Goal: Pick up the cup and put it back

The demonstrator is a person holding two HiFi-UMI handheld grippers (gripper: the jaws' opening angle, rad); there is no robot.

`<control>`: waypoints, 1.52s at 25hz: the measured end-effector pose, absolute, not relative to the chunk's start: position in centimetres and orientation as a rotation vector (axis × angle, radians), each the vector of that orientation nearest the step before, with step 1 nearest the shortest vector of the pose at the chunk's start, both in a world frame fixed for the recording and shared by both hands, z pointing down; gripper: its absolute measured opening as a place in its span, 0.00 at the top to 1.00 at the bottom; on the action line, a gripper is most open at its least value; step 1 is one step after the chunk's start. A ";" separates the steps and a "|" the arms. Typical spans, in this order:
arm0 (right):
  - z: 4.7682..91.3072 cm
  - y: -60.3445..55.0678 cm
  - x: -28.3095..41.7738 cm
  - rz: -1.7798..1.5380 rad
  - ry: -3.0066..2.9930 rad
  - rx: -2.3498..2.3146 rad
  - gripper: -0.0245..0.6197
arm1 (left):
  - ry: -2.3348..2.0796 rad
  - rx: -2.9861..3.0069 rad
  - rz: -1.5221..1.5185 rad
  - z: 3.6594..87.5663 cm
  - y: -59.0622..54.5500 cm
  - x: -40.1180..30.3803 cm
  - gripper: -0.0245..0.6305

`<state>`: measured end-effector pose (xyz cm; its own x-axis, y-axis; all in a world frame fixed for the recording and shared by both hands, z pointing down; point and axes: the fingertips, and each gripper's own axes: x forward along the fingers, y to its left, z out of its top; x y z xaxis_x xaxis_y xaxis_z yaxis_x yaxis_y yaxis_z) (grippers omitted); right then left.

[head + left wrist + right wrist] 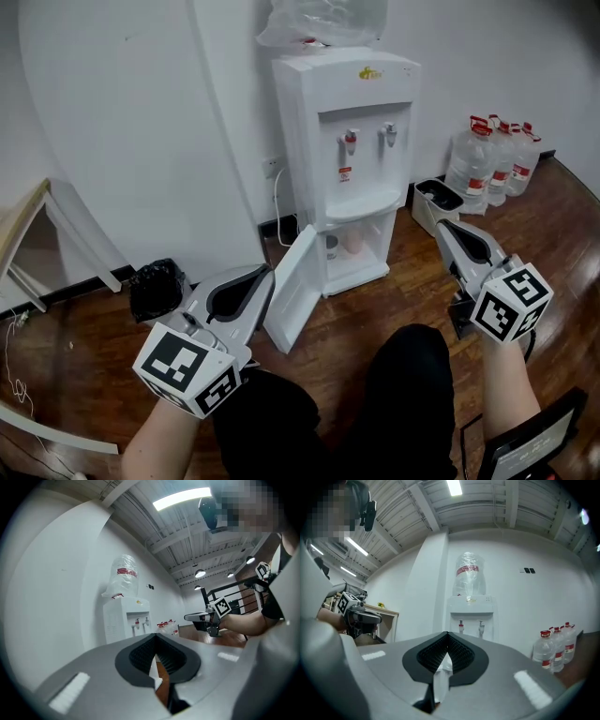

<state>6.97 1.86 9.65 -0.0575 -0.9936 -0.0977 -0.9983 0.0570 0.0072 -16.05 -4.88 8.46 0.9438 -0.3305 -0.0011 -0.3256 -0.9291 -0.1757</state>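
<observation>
We are holding the left gripper [155, 637] with its jaws drawn together, the tips meeting and nothing caught between them. The right gripper [447, 634] is sitting the same way, closed and empty. Both are pointing roughly level toward the white water dispenser [352, 112] (the left one is nearer its open door). That lower door [292, 286] is hanging wide, and the cup [353, 242], pale pink, is standing upright inside the bottom compartment, well apart from either gripper. Just left of it a smaller dark thing is sitting, too small to identify. Water bottles [492, 155] are crowding the wall on the right, standing on the wooden floor [412, 272].
</observation>
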 end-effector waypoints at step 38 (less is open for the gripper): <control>18.1 -16.9 13.7 -0.080 2.554 -1.813 0.96 | 0.714 -3.011 -0.061 15.9 -15.7 -6.0 0.91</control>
<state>13.69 -16.86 18.15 -0.3303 -0.9436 0.0228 -0.9432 0.3291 -0.0460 -5.95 -15.66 15.86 0.8927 -0.4497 0.0274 -0.4479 -0.8924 -0.0540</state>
